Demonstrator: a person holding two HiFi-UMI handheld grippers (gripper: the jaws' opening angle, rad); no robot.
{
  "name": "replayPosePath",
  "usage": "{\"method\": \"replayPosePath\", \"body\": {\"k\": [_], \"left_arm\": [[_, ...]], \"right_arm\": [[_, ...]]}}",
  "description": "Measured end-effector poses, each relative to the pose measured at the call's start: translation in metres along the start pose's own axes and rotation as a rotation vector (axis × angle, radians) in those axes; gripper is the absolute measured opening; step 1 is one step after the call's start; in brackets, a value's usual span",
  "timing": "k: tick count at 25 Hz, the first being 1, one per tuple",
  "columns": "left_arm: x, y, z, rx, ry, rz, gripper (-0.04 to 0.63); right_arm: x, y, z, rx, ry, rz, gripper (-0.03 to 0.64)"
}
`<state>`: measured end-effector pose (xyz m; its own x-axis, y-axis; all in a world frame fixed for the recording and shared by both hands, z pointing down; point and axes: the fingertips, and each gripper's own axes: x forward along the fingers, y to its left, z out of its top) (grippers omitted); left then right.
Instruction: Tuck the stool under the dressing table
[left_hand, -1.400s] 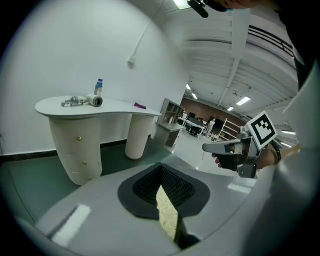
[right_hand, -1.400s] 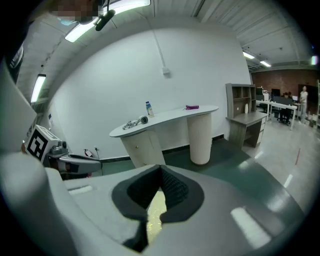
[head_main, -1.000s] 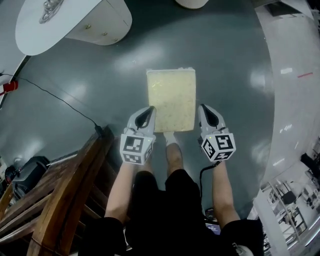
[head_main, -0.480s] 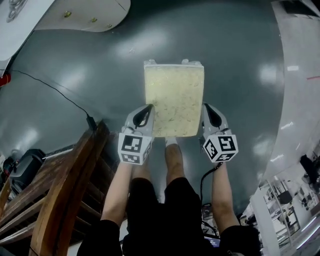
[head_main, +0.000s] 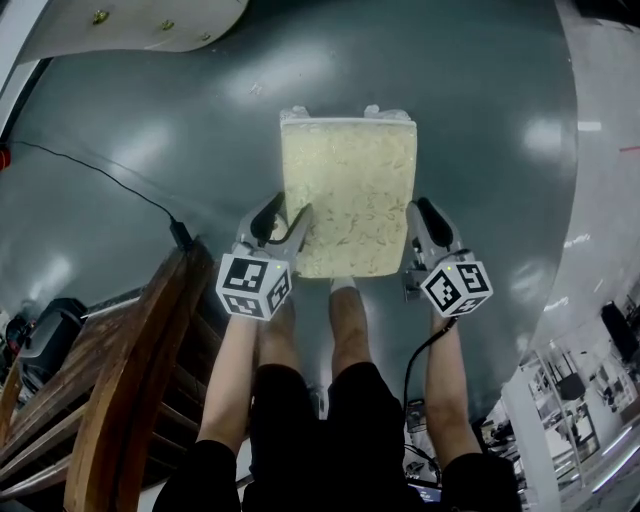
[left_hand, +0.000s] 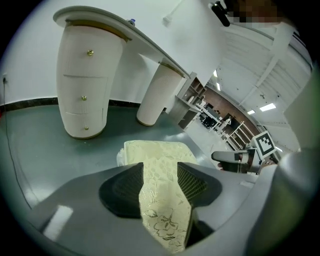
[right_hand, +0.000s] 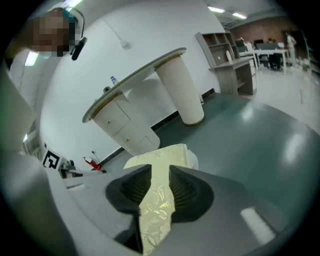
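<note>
From the head view, you look steeply down at a stool (head_main: 348, 195) with a pale yellow, floral-patterned rectangular cushion, standing on a glossy grey floor (head_main: 480, 150) just ahead of your feet. Your left gripper (head_main: 288, 206) sits at the cushion's near left corner and your right gripper (head_main: 418, 215) at its near right corner. The white dressing table (head_main: 130, 25) shows only as a curved edge at the top left, well apart from the stool. A thin black cable (head_main: 100, 185) crosses the floor to your left, and a brown wooden frame (head_main: 130, 380) fills the lower left corner. In the left gripper view, the left gripper (left_hand: 160, 167) has just been opening its jaws; they stand apart with the cushion's edge lying between the ribbed pads, which flank the fabric. The stool (left_hand: 155, 150) stretches away beyond them, the dressing table's drawer pedestal (left_hand: 85, 85) stands on the floor behind it, and the right gripper (left_hand: 225, 156) appears at the right. In the right gripper view, the right gripper (right_hand: 160, 172) has likewise just been opening; its jaws are parted more narrowly, with the cushion's other edge between the pads. The stool (right_hand: 167, 152) extends ahead of them, and the dressing table (right_hand: 130, 125) stands farther back against the white wall.
</note>
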<state>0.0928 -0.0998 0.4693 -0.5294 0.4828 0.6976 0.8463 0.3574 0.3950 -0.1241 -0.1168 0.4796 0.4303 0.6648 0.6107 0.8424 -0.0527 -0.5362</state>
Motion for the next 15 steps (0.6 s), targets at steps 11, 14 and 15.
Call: {"method": "replayPosePath", "body": {"k": [11,14,15], "left_arm": [[0.036,0.017,-0.029,-0.185,0.042,-0.023,0.427],[0.041,0.019,-0.037,-0.205,0.053,-0.026,0.434],[0.043,0.019,-0.039,-0.206,0.057,-0.029,0.436]], "right_arm": [[0.035,-0.029,-0.032,0.107,0.075,0.101,0.308],[0.041,-0.036,-0.041,0.113,0.097,0.1,0.322],[0.042,-0.037,-0.044,0.109,0.107,0.101,0.326]]}}
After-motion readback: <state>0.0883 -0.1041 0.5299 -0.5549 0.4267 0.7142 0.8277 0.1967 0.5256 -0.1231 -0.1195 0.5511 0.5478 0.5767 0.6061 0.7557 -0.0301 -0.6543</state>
